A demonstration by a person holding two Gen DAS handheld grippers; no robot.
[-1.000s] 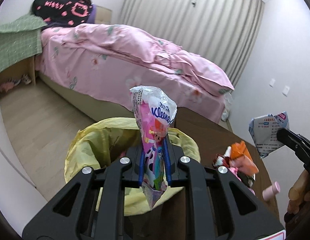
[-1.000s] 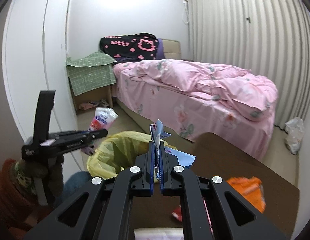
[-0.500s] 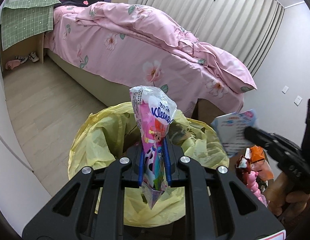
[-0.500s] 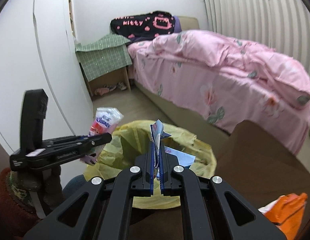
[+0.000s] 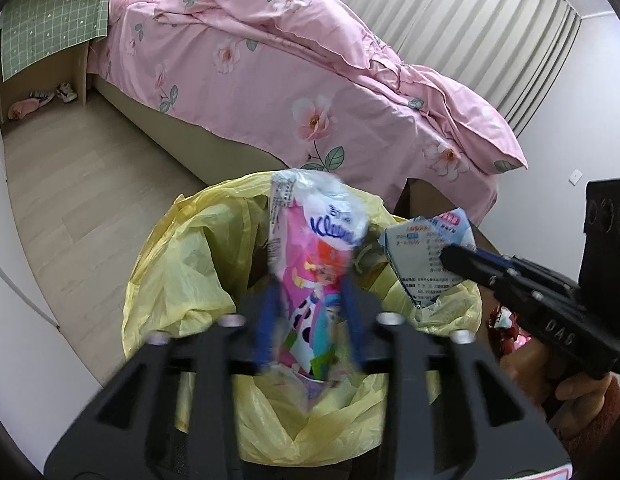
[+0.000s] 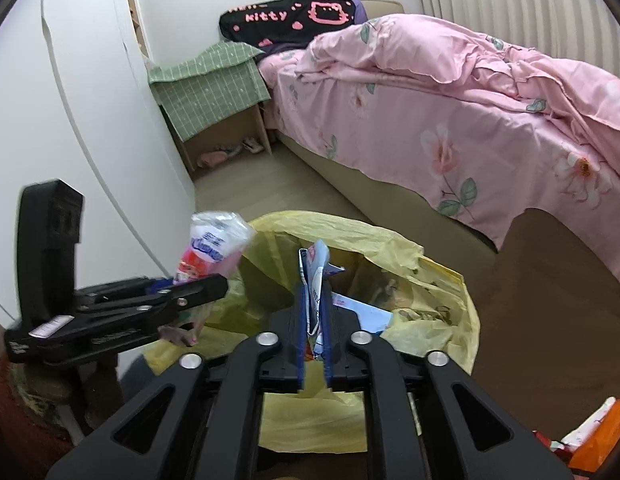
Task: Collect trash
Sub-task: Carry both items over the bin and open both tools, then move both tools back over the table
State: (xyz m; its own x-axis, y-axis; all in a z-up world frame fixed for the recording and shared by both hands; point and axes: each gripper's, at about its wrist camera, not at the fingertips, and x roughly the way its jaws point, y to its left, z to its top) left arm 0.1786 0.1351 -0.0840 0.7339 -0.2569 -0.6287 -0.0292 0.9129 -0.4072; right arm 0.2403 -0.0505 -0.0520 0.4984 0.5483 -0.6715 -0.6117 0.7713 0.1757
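A bin lined with a yellow bag (image 5: 182, 264) stands below both grippers; it also shows in the right wrist view (image 6: 430, 280). My left gripper (image 5: 310, 304) is over the bin, its blurred jaws spread wider than before, with the pink Kleenex tissue wrapper (image 5: 318, 256) still between them. In the right wrist view the left gripper (image 6: 206, 284) and the wrapper (image 6: 214, 244) appear at the bin's left rim. My right gripper (image 6: 314, 300) is shut on a blue-white paper wrapper (image 6: 316, 272), held over the bin; it shows in the left wrist view (image 5: 426, 248).
A bed with a pink floral duvet (image 5: 310, 80) lies behind the bin. A nightstand under a green cloth (image 6: 214, 96) stands by the white wardrobe (image 6: 70, 100). A brown table (image 6: 550, 320) at the right carries orange and pink trash (image 6: 594, 436).
Both grippers moved forward and down over the bin. The left jaws have widened around the Kleenex wrapper. The right gripper still clamps its paper wrapper.
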